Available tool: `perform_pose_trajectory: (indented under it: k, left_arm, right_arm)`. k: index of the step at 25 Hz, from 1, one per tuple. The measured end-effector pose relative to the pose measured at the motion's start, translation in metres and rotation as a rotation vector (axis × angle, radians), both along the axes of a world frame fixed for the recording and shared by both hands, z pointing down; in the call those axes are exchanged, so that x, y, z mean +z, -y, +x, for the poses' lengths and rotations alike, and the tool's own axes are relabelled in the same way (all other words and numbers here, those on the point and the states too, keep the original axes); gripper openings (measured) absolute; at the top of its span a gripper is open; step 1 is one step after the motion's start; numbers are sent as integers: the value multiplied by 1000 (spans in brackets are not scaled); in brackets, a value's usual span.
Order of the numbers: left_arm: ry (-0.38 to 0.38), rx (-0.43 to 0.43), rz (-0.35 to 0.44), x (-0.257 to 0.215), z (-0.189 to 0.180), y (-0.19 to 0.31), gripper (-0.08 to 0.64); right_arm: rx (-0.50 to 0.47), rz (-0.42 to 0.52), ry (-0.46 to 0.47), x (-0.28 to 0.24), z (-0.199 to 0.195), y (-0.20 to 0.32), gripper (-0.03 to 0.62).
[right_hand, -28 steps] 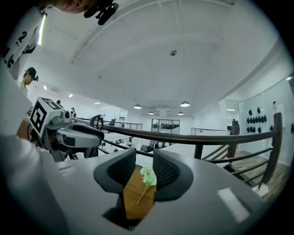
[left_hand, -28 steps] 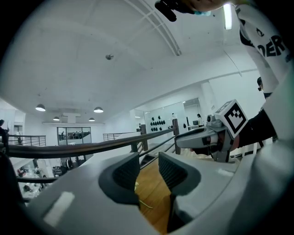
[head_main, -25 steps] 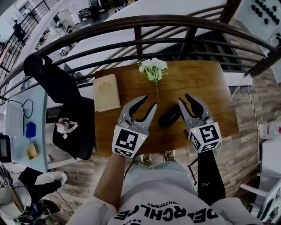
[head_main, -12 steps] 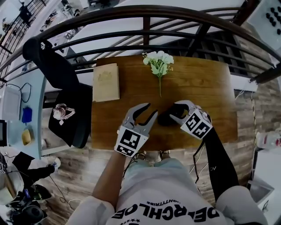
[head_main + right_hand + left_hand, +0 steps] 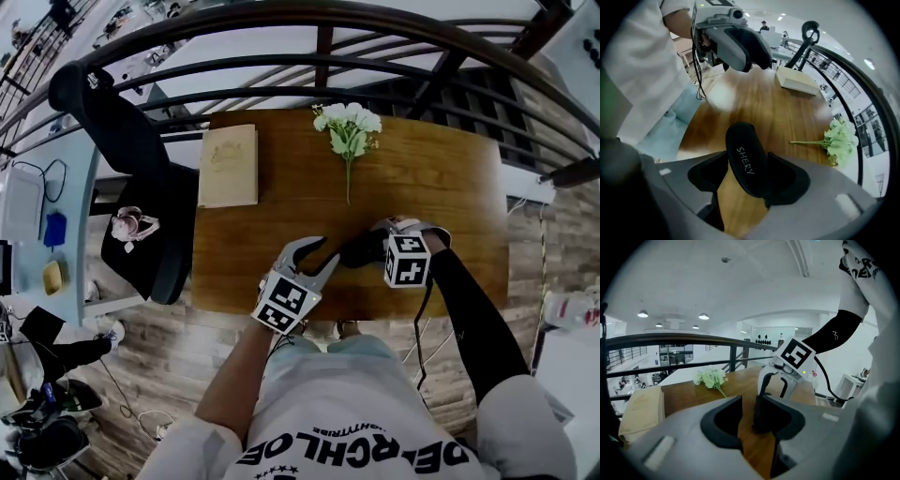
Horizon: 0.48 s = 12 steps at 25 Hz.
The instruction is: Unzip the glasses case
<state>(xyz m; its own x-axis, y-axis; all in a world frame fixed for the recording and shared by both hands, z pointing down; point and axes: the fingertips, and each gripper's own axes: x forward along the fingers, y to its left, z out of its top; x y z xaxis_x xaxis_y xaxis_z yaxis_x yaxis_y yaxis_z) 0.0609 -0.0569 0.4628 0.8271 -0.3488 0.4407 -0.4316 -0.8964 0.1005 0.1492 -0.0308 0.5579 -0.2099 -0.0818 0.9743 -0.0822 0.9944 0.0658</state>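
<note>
Head view gives the layout: the case [image 5: 356, 251] lies near the front edge of the table [image 5: 450, 187], with the book [image 5: 229, 165] back left and the flowers [image 5: 352, 127] back middle. It can't show the grip though, since the right gripper [image 5: 382, 239] sits right over the case.

The right gripper view sorts that out. The case lies between the jaws with its print facing up, close against one jaw and with bare wood showing by the other. Those jaws have just been opening, so there's no squeeze on it.

The left gripper view shows the left gripper [image 5: 328, 248] spread wide and holding nothing.

Poses: the black-sleeved right arm comes in from the right, gripper tipped steeply down. The bare left forearm reaches forward, gripper low and only slightly tilted, tips just beside the case's end.
</note>
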Motion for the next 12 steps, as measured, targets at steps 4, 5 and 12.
perform_pose_trajectory:
  k: [4, 5, 12]
  left_arm:
    - [40, 23, -46, 23, -5, -4, 244]
    - [48, 28, -55, 28, -5, -4, 244]
    - [101, 50, -104, 58, -10, -3, 241]
  right_arm:
    - [-103, -16, -76, 18, -1, -3, 313]
    - [-112, -4, -82, 22, -2, 0, 329]
    - [-82, 26, -71, 25, -1, 0, 316]
